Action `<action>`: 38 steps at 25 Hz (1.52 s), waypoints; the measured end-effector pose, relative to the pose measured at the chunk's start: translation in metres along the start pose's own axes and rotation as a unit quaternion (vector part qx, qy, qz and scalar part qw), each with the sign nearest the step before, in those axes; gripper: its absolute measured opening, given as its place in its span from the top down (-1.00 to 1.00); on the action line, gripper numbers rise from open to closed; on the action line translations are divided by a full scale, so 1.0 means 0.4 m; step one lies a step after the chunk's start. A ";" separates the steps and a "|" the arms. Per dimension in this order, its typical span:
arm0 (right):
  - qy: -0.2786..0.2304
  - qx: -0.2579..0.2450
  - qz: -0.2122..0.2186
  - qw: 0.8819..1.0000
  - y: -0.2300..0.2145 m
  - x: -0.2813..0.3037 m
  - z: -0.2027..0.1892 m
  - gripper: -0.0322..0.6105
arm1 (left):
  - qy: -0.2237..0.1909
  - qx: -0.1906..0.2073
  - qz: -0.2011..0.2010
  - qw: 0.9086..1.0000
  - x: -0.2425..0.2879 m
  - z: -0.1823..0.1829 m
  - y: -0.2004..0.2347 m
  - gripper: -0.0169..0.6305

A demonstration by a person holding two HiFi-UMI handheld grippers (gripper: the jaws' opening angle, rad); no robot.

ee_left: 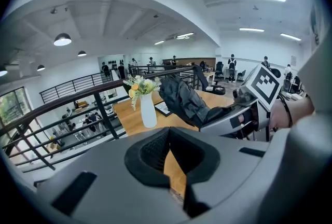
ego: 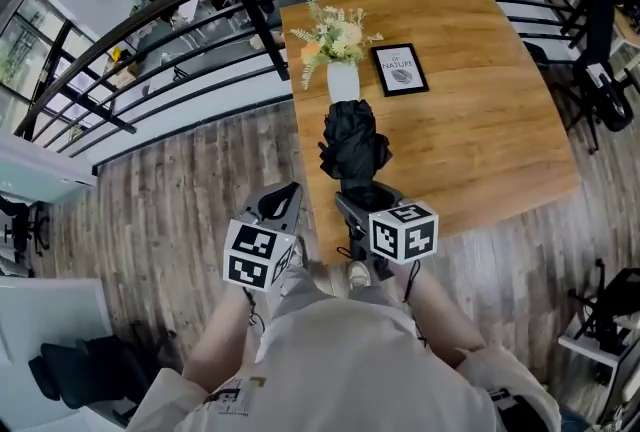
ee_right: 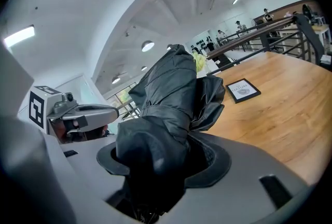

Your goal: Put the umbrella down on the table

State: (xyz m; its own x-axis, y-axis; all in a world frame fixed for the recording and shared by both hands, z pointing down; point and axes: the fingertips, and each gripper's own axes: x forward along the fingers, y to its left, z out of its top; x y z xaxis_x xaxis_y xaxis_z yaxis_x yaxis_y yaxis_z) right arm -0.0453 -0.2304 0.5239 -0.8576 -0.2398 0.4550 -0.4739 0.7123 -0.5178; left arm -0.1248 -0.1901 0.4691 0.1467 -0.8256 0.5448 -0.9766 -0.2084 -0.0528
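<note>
Looking down, you see your right gripper (ego: 368, 196) clamped on the near end of a folded black umbrella (ego: 352, 142) — its jaws stand wide around the bundled fabric, which fills the gap between them. The umbrella slants up and away from you over the near end of the wooden table (ego: 490, 120), with its far end close to a white vase (ego: 342, 82) of flowers. A framed picture (ego: 400, 70) lies just beside the vase. Your left gripper (ego: 277, 204) hovers by the table's left edge, above the plank floor (ego: 170, 220) — jaws pressed together, holding nothing.
</note>
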 end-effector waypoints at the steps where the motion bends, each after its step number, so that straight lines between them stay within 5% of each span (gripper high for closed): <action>1: 0.002 0.005 -0.006 1.000 -0.007 0.012 -0.005 0.04 | -0.002 -0.001 -0.003 1.000 0.008 -0.004 0.012 0.90; 8: 0.008 0.036 -0.066 0.997 -0.035 0.101 -0.026 0.04 | -0.021 0.003 -0.043 0.999 0.048 -0.015 0.105 0.90; 19: 0.029 0.055 -0.177 0.982 -0.081 0.276 -0.050 0.03 | 0.024 0.009 -0.147 0.989 0.162 -0.095 0.267 0.90; 33: 0.088 0.101 -0.229 0.964 -0.149 0.428 -0.187 0.04 | 0.054 -0.035 -0.169 0.984 0.260 -0.212 0.336 0.90; 38: 0.111 0.080 -0.258 0.956 -0.212 0.446 -0.215 0.04 | 0.081 -0.025 -0.168 0.982 0.309 -0.268 0.328 0.90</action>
State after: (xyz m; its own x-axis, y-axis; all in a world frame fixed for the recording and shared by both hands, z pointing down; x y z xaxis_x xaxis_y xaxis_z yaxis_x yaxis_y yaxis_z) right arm -0.1407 -0.2769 0.7112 -0.4466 -0.3736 0.8130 -0.8622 0.4226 -0.2794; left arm -0.2517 -0.2631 0.6192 0.4381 -0.6194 0.6515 -0.8847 -0.4253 0.1906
